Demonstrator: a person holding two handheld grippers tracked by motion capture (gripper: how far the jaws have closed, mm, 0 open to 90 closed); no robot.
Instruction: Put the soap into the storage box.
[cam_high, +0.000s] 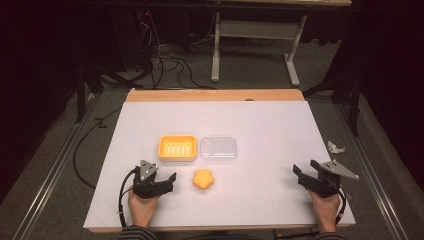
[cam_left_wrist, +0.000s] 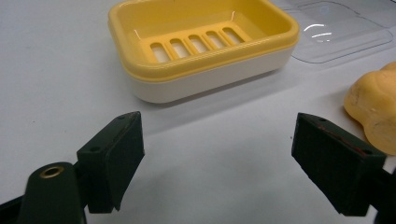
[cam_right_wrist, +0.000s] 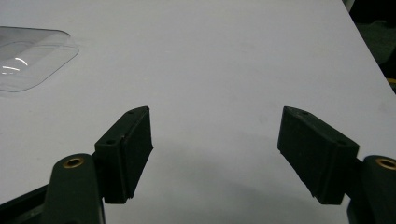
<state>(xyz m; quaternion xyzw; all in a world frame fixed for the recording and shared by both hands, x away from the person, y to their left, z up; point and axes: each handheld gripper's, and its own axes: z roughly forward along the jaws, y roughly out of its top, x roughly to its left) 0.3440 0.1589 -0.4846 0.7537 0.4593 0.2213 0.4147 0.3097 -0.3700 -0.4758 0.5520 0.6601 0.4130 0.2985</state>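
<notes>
At the left of the white table (cam_high: 260, 125), the left gripper (cam_high: 167, 176) has its jaws apart and holds nothing. A little beyond it stands the yellow soap dish (cam_high: 177, 147), and the clear lid (cam_high: 218, 148) lies just beside the dish. The orange flower-shaped soap (cam_high: 203, 179) lies near the left gripper. Far at the right, the right gripper (cam_high: 304, 170) is also spread wide, with only bare table between its jaws.
</notes>
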